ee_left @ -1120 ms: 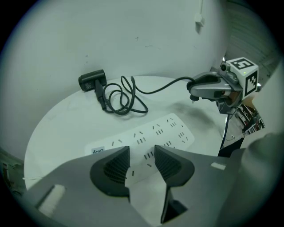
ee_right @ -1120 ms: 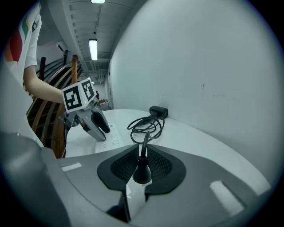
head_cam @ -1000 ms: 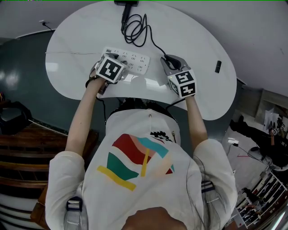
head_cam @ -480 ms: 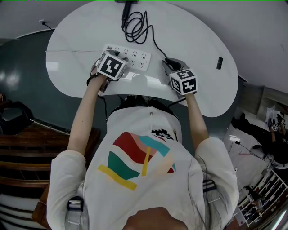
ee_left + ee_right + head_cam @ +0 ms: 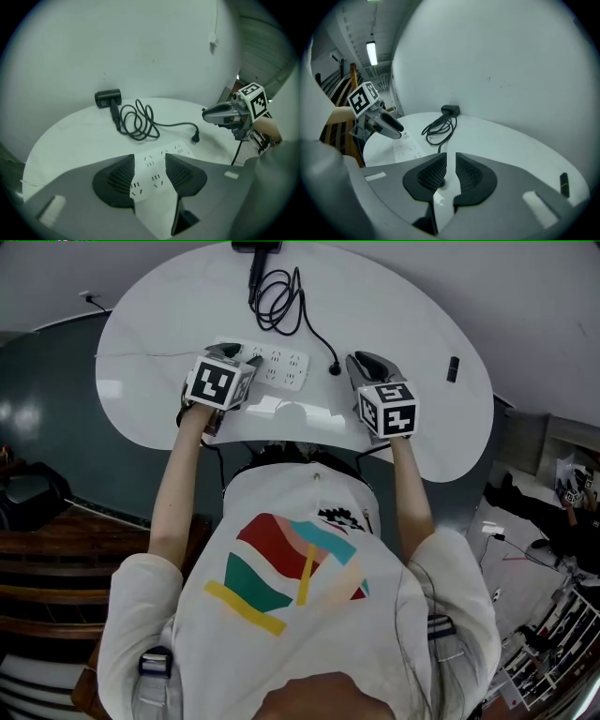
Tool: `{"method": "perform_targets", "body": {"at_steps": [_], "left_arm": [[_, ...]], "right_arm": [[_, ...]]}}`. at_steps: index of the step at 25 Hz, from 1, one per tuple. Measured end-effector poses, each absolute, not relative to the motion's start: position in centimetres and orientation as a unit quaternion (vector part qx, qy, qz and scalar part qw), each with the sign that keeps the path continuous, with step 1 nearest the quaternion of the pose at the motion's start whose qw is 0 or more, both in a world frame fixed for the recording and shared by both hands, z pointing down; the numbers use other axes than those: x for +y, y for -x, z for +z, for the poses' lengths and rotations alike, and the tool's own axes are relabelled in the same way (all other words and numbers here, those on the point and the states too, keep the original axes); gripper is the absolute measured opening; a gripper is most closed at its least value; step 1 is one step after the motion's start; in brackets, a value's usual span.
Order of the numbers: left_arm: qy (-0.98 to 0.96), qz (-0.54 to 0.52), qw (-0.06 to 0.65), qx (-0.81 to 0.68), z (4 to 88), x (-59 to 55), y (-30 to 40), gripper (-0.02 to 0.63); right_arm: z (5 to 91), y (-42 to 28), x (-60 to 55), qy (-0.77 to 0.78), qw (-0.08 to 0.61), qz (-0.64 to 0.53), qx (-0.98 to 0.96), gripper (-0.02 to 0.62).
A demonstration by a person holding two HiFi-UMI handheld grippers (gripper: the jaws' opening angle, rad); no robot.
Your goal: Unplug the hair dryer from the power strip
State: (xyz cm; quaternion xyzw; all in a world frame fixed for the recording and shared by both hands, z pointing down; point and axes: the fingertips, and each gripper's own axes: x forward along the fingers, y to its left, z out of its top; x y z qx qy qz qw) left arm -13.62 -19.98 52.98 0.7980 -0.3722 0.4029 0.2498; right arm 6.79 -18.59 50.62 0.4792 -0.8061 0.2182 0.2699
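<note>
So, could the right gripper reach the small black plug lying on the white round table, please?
Probably yes: the plug lies loose beside the right gripper, nothing between them on the table.

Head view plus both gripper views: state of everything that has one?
power strip: flat on the table, visible sockets empty
plug: out of the power strip, loose on the table
cord: loosely coiled
hair dryer: lying at the table's far edge
left gripper: open, jaws have just been opening, power strip between them unpressed
right gripper: jaws narrowly apart, empty
</note>
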Motion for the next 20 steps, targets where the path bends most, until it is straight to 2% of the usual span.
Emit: {"method": "perform_targets", "body": {"at_steps": [5, 11, 16, 20], "left_arm": [[-0.836, 0.272, 0.188, -0.438, 44.2, -22.2, 12.7, 0.176], [-0.846, 0.105, 0.072, -0.518, 34.3, -22.4, 12.5, 0.002], [-0.842, 0.014, 0.036, -0.539, 29.6, -20.8, 12.6, 0.0], [-0.837, 0.007, 0.017, -0.546, 28.6, -19.5, 12.3, 0.0]], "right_arm": [[42.1, -6.2, -21.5, -0.53, 0.199, 0.147, -0.811, 0.029], [32.8, -3.2, -21.7, -0.55, 0.096, 0.061, -0.827, 0.014], [28.9, -0.9, -20.2, -0.554, 0.028, 0.036, -0.831, 0.014], [28.3, 0.9, -19.1, -0.543, 0.032, 0.009, -0.839, 0.014]]}}
